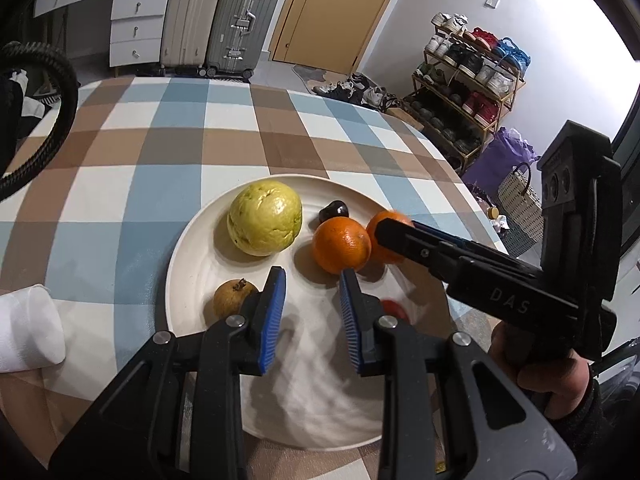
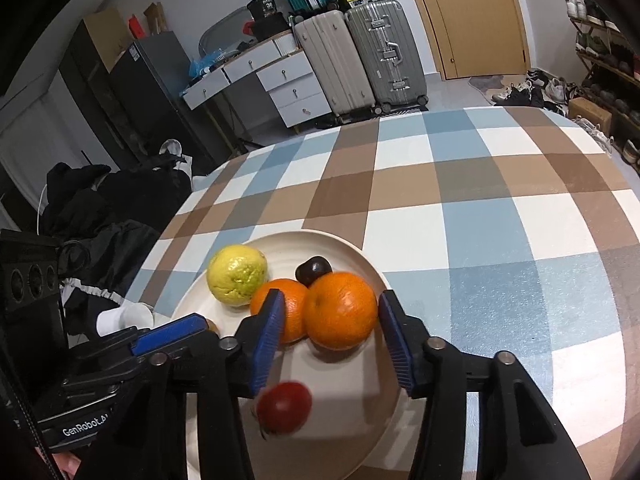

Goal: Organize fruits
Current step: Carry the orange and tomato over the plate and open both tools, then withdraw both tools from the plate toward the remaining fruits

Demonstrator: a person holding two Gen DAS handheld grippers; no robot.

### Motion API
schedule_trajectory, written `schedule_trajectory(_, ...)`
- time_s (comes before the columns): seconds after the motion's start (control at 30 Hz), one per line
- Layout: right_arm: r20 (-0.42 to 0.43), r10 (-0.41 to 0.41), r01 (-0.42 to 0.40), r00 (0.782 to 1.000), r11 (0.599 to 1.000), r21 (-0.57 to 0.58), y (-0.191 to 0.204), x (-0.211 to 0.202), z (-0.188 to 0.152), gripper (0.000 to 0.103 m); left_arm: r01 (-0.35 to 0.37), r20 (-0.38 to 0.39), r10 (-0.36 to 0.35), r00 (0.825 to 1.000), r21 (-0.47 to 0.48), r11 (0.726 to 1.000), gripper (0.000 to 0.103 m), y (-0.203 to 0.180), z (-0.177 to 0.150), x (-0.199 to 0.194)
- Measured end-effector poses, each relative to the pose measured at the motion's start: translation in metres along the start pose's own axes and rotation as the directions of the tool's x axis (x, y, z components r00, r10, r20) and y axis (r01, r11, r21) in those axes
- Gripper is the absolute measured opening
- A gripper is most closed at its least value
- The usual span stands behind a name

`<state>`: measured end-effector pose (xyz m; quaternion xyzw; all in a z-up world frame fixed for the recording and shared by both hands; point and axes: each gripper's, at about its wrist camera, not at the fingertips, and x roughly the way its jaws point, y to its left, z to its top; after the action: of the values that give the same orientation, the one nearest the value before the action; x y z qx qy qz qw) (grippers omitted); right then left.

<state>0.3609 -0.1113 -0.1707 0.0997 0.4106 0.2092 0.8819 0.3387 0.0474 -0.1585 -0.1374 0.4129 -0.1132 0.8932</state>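
On the round cream plate [image 2: 372, 276] at lower centre, the right tool [image 2: 330, 338] stands open around a large orange [image 2: 340, 312], half hiding a second orange [image 2: 294, 304]. The left tool [image 1: 312, 314] gapes empty beside a brown fruit [image 1: 232, 298]. A blurred red fruit [image 2: 285, 407], perhaps a tomato, lies below.

Desk cloth [image 2: 440, 208]: checked in blue, brown, white and grey-brown squares. Plate [image 1: 192, 240]: cream white, plain. Guava [image 1: 264, 218]: pale yellow-green with small brown flecks. Two oranges, near one [image 2: 340, 312] and far one [image 2: 290, 304]: bright orange. Small fruit [image 2: 314, 270]: glossy, near black. Round fruit [image 1: 234, 298]: dull tan-brown. Small red fruit [image 2: 285, 407]: blurred. Both tongs, left [image 1: 312, 316] and right [image 2: 332, 344]: black frames, ribbed blue pads [image 1: 274, 316].
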Motion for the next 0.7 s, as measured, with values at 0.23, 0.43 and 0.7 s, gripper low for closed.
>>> schedule_trajectory(0.23,0.122,0.009,-0.008,0.993,1.000,-0.009,0.006,-0.049,0.001,0.080,-0.013,0.025,0.012,1.000,0.021,1.000,0.042,-0.014,-0.004,-0.025)
schedule_trajectory(0.43,0.186,0.015,-0.011,0.982,1.000,-0.022,0.016,-0.098,-0.007,0.093,-0.028,0.071,0.025,0.997,0.030,0.999,0.052,-0.027,-0.011,-0.061)
schedule_trajectory(0.7,0.258,0.014,0.000,0.966,0.999,-0.053,0.039,-0.155,-0.032,0.102,-0.074,0.147,0.066,0.987,0.045,0.996,0.081,-0.047,-0.027,-0.114)
